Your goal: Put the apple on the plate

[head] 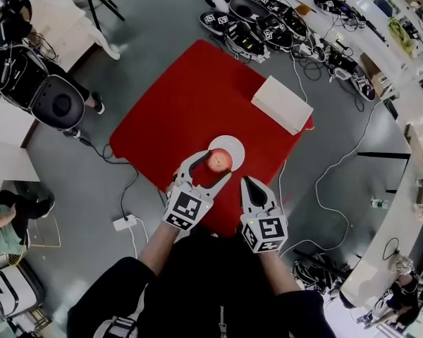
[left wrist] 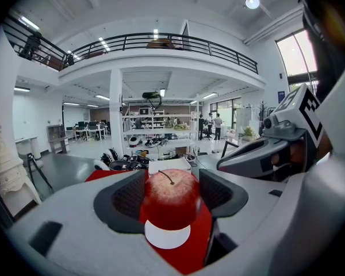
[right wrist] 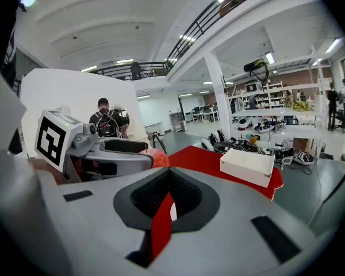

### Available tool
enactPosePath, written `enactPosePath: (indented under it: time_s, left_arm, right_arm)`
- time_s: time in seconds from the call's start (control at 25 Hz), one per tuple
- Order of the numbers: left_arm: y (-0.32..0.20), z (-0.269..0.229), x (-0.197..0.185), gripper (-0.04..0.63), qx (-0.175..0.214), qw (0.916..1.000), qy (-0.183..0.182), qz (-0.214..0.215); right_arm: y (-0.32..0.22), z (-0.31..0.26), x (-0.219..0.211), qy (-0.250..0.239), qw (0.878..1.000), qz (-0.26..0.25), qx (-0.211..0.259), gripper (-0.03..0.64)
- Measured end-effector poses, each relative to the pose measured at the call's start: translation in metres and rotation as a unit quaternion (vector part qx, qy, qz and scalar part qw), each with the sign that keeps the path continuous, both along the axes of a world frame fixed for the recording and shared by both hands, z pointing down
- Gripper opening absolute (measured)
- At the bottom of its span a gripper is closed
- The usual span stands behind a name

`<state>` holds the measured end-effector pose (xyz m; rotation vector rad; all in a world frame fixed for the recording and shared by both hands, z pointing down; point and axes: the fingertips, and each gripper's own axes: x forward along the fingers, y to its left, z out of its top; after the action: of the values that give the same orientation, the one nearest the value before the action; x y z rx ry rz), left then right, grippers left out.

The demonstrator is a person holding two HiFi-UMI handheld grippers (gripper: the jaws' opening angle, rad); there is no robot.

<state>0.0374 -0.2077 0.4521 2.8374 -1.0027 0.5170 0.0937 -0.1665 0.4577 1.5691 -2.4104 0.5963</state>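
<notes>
Left gripper [left wrist: 172,190]: jaws set wide and, as far as can be seen, pinching the apple [head: 221,160] between the two dark ribbed pads [left wrist: 126,199], one on each flank, stem up; right gripper [right wrist: 168,197]: jaws pressed together with only a thin slit between them, nothing held, idle just beside the left one and nearer the person; the apple lies over the near edge of the plate [head: 234,146], and whether it sits on the plate or hangs just above it cannot be told.

Step in hand, by judgement: the setting-down, the carry being all but done; the next move calls for settling the fruit until it bears on the plate, spreading the jaws evenly so neither pad drags it sideways, then drawing back along the jaw line; a round fruit may roll off so small a dish.

Materials: apple red, faintly speckled, glossy, roughly spherical; plate a small flat white disc, smooth; gripper shells matt pale grey plastic, pads black and textured; tablecloth [head: 190,97] plain red, roughly square; box [head: 282,104] white, flat, rectangular, at the table's far corner, well apart from the plate
</notes>
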Motion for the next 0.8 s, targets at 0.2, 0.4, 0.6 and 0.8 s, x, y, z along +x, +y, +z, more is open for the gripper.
enactPosePath:
  time_s: [0.2,0.4,0.6,0.8]
  left_arm:
    - [0.0,-0.001,0.008,0.295,0.023,0.9997,0.011,0.002]
    - [-0.01,0.006,0.006,0.295,0.032,0.9994,0.009,-0.001]
    - [-0.015,0.041,0.011,0.293,0.03,0.9995,0.002,-0.004]
    - [-0.025,0.063,0.015,0.293,0.028,0.9996,0.001,-0.002]
  right_arm:
    - [0.003,0.002,0.007,0.005,1.0,0.002,-0.002,0.011]
    - [-0.006,0.002,0.008,0.002,1.0,0.006,-0.002,0.011]
    - [-0.004,0.011,0.016,0.004,1.0,0.015,-0.006,0.011]
    - [0.0,0.028,0.018,0.003,1.0,0.019,-0.018,0.011]
